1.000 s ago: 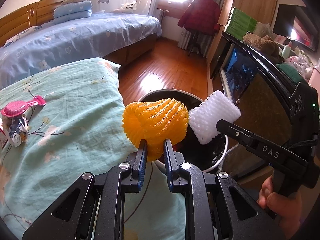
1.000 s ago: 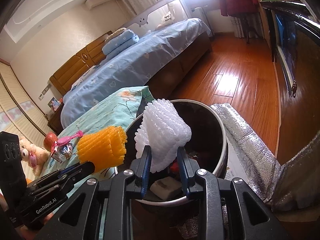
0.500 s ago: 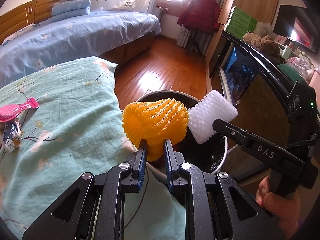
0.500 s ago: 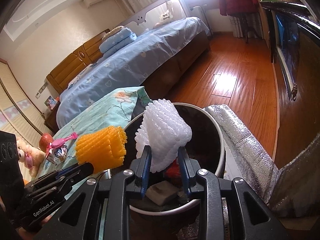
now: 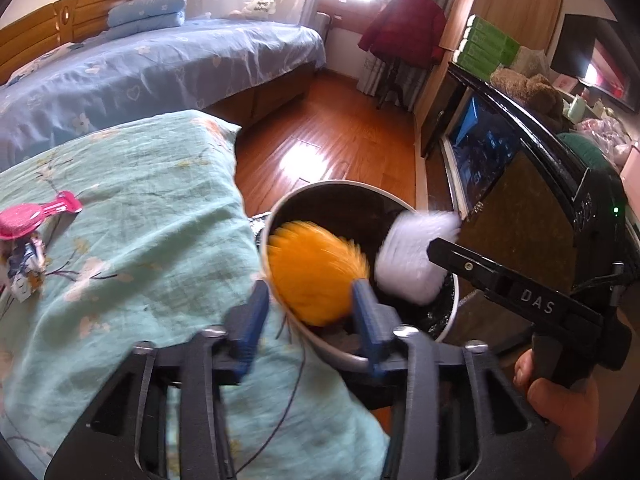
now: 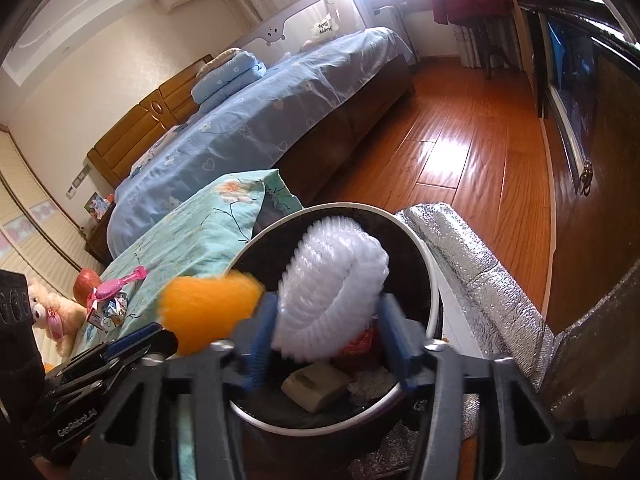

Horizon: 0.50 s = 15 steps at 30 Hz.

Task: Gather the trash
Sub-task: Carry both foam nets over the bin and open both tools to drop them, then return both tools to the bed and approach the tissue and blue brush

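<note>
Both foam nets let go over the trash bin

The left gripper (image 5: 306, 312) has its jaws spread wide at the bin's left rim, and the orange foam net (image 5: 316, 268), blurred, hangs loose between them over the trash bin (image 5: 356, 192), apparently mid-drop. To its right the right gripper (image 6: 326, 338) is likewise spread, the white foam net (image 6: 334, 276) free above the bin's middle, so each piece should land inside beside the bed's teal quilt (image 5: 140, 208) corner
</note>
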Motion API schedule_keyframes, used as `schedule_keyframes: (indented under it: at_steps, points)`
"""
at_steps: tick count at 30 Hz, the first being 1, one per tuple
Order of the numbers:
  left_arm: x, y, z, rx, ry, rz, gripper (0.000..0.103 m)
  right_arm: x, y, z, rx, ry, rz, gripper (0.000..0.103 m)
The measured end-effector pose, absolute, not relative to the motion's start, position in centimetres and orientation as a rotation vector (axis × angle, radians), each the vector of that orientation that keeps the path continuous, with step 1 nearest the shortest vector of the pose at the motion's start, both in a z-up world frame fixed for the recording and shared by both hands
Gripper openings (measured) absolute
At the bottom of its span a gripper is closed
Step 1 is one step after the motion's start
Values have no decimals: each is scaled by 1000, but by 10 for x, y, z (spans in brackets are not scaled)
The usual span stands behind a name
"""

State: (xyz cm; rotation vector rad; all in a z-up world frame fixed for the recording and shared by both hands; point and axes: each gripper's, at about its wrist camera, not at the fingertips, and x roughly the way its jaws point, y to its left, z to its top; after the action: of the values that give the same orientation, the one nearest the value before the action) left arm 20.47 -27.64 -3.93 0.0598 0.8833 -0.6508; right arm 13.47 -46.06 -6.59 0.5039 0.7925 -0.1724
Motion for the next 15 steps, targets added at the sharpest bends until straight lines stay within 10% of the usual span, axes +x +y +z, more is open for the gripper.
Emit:
schedule_keyframes:
  at_steps: [15]
  points:
    - [197,-176,-55,-82,912,-488,64,130,-424,-58,503,767,-105,80]
